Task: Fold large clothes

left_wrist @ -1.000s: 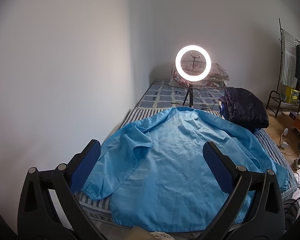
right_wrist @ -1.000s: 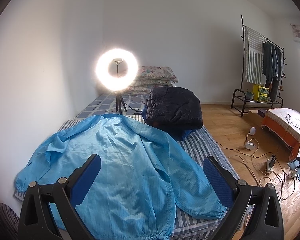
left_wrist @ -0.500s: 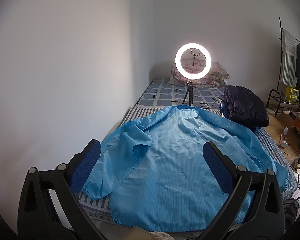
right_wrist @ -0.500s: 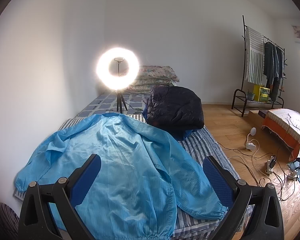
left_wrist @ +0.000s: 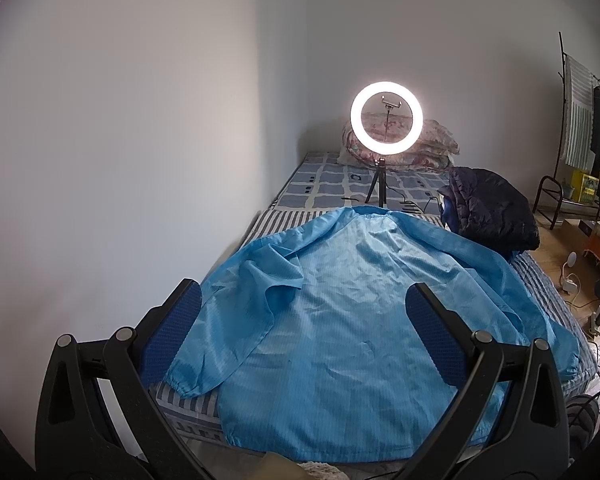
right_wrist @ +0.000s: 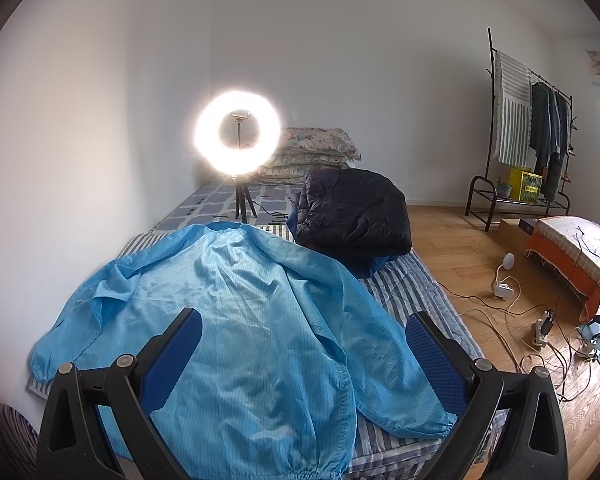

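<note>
Blue jacket (left_wrist: pixel 340 320) (right_wrist: pixel 236 320) lay spread flat, back up, on striped bed (right_wrist: pixel 416 300), sleeves out to both sides. Hovered above near hem: left tool (left_wrist: pixel 304 312) & right tool (right_wrist: pixel 304 340), both spread wide, nothing gripped. Beyond collar: ring light (left_wrist: pixel 386 118), dark puffer jacket (right_wrist: pixel 352 212) w/ pillows (right_wrist: pixel 320 148) behind.

Blue jacket (left_wrist: pixel 340 320) spread flat on striped bed (left_wrist: pixel 188 404); left tongs (left_wrist: pixel 304 300) wide apart above, empty
</note>
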### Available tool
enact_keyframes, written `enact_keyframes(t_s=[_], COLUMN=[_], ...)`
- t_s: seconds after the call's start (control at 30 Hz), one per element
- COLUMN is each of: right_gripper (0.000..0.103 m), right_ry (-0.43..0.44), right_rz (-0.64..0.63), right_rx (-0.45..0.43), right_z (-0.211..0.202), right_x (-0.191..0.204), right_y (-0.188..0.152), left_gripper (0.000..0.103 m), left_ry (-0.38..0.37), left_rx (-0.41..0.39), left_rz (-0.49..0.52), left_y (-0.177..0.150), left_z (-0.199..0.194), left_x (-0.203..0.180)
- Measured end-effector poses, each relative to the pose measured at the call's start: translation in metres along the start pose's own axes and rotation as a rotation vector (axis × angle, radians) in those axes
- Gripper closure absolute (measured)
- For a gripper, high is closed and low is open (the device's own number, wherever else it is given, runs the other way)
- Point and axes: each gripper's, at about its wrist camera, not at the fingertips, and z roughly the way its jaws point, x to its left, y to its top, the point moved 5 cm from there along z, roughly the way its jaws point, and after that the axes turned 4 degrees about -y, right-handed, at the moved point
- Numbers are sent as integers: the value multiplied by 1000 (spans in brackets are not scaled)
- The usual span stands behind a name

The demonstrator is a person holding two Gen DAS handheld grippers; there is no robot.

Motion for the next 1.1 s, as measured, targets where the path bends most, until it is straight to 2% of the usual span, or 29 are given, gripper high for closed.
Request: enact_keyframes(t_s=[0.37, 0.5, 0.7, 0.8, 0.9, 0.97, 1.1], right_gripper=[0, 0, 0, 0, 0, 6, 13], right_ry=[14, 33, 143, 226, 300, 367, 503], right_rz=[-19, -32, -52, -85, -124, -160, -213], right_rx=[1, 0, -58, -45, -2, 30, 84], right_z=[4, 8, 15, 25, 40, 49, 63], right_x=[11, 22, 51, 78, 110, 133, 179], right_y=[1, 4, 8, 12, 15, 14, 10], left_gripper=[0, 0, 0, 1, 12, 19, 41], left_ry=[7, 32, 67, 87, 95, 99, 99], left_rx=[18, 29, 73, 100, 141, 172, 241], left_rz=[-8, -22, -29, -43, -79, -103, -158], left_y=[-6, -13, -43, -63, -84, -98, -126], left_z=[12, 17, 28, 31, 35, 36, 41], left_x=[10, 22, 45, 60, 75, 85, 102])
